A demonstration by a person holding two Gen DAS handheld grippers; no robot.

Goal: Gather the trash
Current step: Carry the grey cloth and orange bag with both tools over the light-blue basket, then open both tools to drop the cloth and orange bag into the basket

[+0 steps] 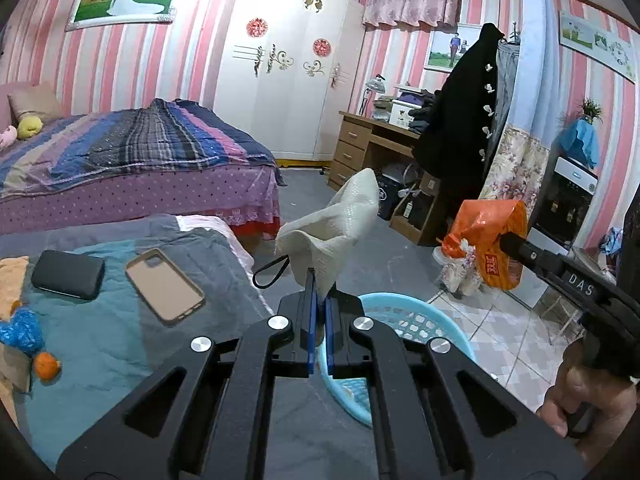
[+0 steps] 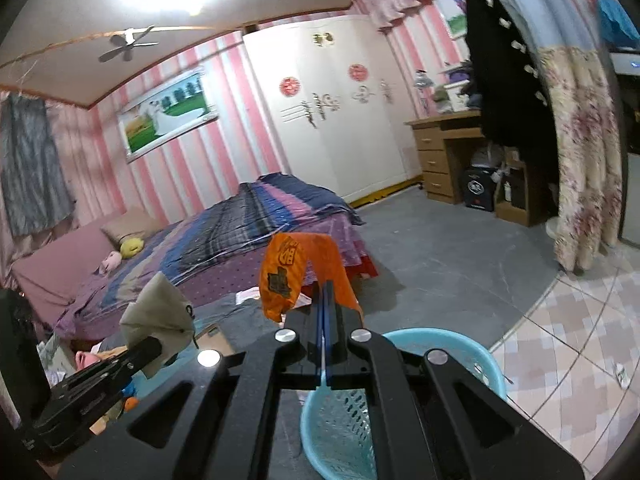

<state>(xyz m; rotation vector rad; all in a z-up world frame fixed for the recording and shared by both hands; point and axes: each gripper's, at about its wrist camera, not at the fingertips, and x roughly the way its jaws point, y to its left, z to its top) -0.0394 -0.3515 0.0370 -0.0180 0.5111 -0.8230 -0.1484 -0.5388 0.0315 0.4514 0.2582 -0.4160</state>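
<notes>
My left gripper (image 1: 319,280) is shut on a white paper towel (image 1: 334,228) and holds it up above the rim of a light blue plastic basket (image 1: 420,320). My right gripper (image 2: 327,286) is shut on an orange plastic wrapper (image 2: 288,276) and holds it over the same basket (image 2: 460,348). In the left wrist view the right gripper (image 1: 506,242) shows at the right with the orange wrapper (image 1: 486,240). In the right wrist view the left gripper (image 2: 154,346) shows at the lower left with the paper towel (image 2: 158,314).
A low bed with a teal blanket (image 1: 100,340) carries a black phone (image 1: 68,274), a phone case (image 1: 164,286), a black cord loop (image 1: 272,270), a blue toy (image 1: 20,330) and a small orange (image 1: 47,365). A larger bed (image 1: 132,160), wooden desk (image 1: 372,140) and floral curtain (image 2: 580,152) stand behind.
</notes>
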